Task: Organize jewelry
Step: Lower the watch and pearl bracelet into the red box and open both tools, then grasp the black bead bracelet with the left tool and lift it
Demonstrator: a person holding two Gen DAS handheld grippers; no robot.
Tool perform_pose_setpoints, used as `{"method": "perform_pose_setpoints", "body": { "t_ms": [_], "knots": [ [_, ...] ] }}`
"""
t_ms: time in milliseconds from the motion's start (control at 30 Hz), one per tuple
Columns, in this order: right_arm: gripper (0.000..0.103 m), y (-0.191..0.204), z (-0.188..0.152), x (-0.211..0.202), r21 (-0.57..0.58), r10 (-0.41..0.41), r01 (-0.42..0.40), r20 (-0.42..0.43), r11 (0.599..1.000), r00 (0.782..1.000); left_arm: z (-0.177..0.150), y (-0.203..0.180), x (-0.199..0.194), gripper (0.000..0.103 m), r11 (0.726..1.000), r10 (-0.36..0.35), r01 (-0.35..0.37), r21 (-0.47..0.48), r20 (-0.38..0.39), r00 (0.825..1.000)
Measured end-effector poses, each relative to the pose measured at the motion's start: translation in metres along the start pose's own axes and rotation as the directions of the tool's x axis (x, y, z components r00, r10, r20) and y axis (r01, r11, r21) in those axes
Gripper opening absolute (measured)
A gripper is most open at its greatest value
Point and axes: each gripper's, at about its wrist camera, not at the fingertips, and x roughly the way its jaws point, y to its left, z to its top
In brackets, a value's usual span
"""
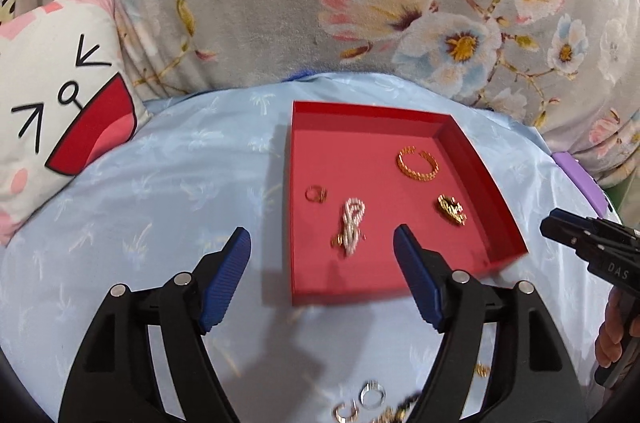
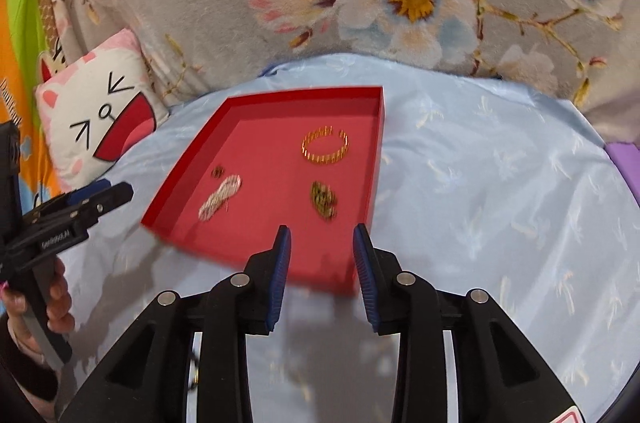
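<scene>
A red tray lies on the light blue cloth; it also shows in the right wrist view. In it lie a gold bracelet, a gold clump of chain, a pearl-white beaded piece and a small gold ring. My left gripper is open and empty over the tray's near left edge. My right gripper is open and empty above the tray's near right corner. Loose silver and gold rings lie on the cloth below the left gripper.
A cat-face cushion sits at the left. A grey floral blanket rises behind the cloth. A purple object lies at the right edge. The other gripper shows at the right and at the left.
</scene>
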Motion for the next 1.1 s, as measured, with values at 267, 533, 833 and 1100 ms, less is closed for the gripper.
{"method": "perform_pose_setpoints", "body": {
  "t_ms": [267,533,833,1100],
  "knots": [
    [0.032,0.010,-0.066,-0.025,-0.004,0.037,-0.038,-0.059,0.999,0.998,-0.055,-0.008,-0.025,0.072,1.000,-0.017,0.018,0.001,-0.065,0.998],
    [0.032,0.025,-0.102,-0.029,-0.030,0.033,-0.036,-0.075,0.999,0.997,-0.101,-0.036,-0.031,0.069,0.998,-0.047,0.052,0.039,-0.113,0.992],
    [0.032,0.028,-0.112,-0.023,-0.033,0.041,-0.044,-0.084,0.998,0.996,-0.115,-0.056,-0.016,0.038,0.992,-0.054,0.072,0.107,-0.161,0.985],
    [0.032,0.027,-0.115,-0.017,-0.030,0.039,-0.042,-0.096,0.999,0.995,-0.119,-0.060,-0.012,0.029,0.986,-0.089,0.113,0.119,-0.188,0.978]
  ]
}}
